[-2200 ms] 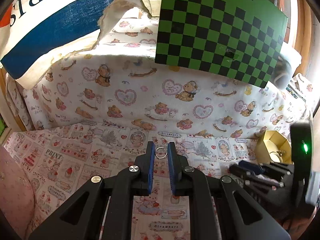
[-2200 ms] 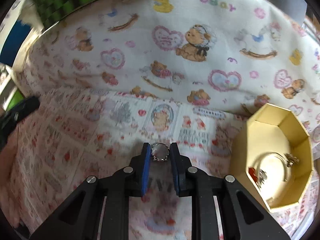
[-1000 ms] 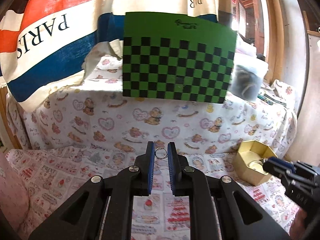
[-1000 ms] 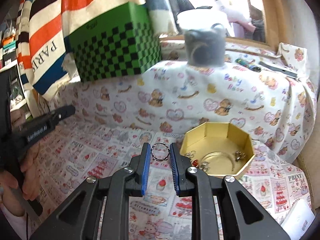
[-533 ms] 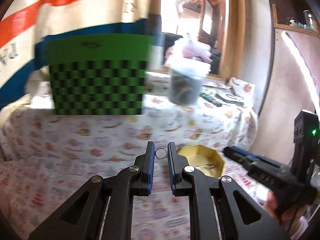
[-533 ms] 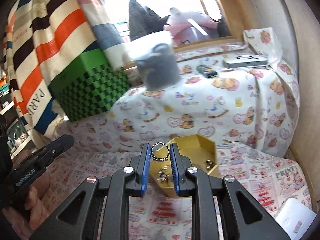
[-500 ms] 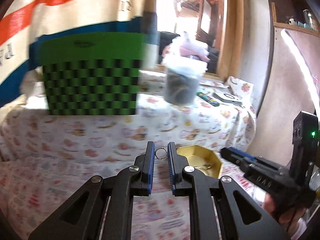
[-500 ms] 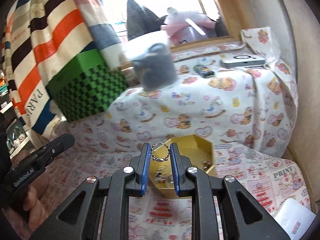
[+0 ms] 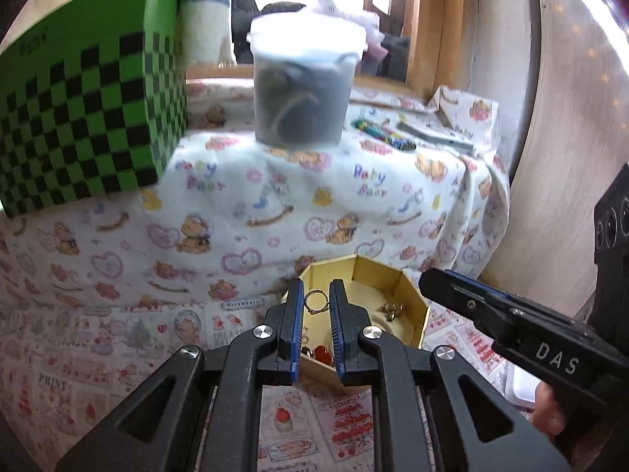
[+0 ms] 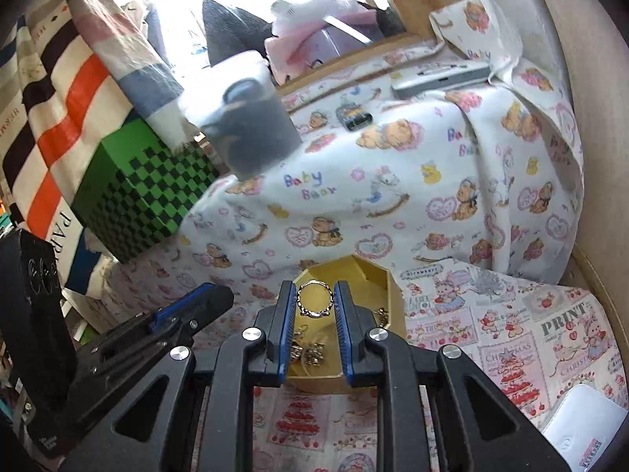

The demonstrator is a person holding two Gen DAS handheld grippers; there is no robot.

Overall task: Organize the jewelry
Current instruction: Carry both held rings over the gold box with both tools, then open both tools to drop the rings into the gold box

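Right wrist: ring (image 10: 313,303) between tool (image 10: 314,306) tips (above box (image 10: 387,279)).

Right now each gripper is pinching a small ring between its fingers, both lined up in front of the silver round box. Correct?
Not quite: the box is a gold octagonal box, not silver and round; the right wrist view shows it. The rest holds: the left gripper pinches a small thin metal ring and the right gripper a larger beaded metal ring, both before that box.

Right claw (image 10: 314,303) pinches bracelet (image 10: 313,303) above gold box (image 10: 387,295)
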